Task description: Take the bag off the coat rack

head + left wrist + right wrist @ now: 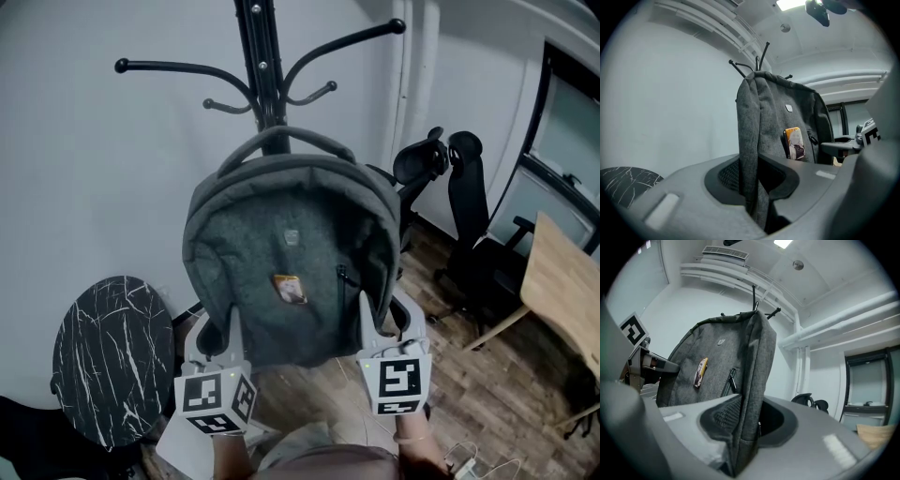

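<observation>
Fingers (820,180) of my left gripper (221,330) pinched the grey bag (291,272) by its side seam at its 7 o'clock. My right gripper (382,323) pinched the matching fold at 5 o'clock, the fabric squeezed between the pads in both gripper views. The bag hung between them, straight in front of the coat rack (261,56). Its top handle (281,136) arched at 12 o'clock against the pole; I couldn't tell whether it sat on a hook.

To lift it off cleanly, I judged both hands should rise together and level until the handle cleared any hook, and only then draw back toward me. Thin seam pinches could slip under the bag's weight, so a slow, even pull seemed wise, with no twisting.

As for writing, a small orange tag (290,289) sat at the centre of the front, and a tiny emblem (292,234) lay at its 12 o'clock. Both were too small to read.
</observation>
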A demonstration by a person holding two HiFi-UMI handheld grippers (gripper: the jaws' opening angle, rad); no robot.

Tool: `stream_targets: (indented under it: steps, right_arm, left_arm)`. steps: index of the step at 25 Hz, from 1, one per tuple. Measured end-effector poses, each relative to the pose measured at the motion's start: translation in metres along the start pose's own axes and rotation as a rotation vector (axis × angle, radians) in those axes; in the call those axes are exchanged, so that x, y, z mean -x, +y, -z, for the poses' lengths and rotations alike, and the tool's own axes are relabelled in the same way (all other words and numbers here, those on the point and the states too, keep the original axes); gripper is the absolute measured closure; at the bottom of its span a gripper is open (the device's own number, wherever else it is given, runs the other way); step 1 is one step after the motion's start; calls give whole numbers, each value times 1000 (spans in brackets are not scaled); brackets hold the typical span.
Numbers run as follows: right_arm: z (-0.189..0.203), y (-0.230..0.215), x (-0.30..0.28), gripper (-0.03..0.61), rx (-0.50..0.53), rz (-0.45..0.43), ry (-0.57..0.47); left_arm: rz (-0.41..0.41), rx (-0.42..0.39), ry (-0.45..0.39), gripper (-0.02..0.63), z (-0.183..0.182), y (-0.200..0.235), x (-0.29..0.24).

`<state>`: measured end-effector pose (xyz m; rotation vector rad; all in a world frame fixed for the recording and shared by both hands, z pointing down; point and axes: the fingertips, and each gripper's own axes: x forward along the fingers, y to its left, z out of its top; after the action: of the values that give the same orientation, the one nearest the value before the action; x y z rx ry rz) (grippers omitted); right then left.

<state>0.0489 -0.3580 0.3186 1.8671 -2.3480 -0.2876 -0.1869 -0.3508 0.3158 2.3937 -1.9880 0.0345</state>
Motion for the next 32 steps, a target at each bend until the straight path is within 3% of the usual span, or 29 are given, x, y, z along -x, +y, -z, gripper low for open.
stream_targets:
  steps: [32]
  right_arm:
    - [17, 1, 118, 482, -33, -35, 17]
  left_arm:
    - [-16, -3, 42, 537, 20, -52, 112]
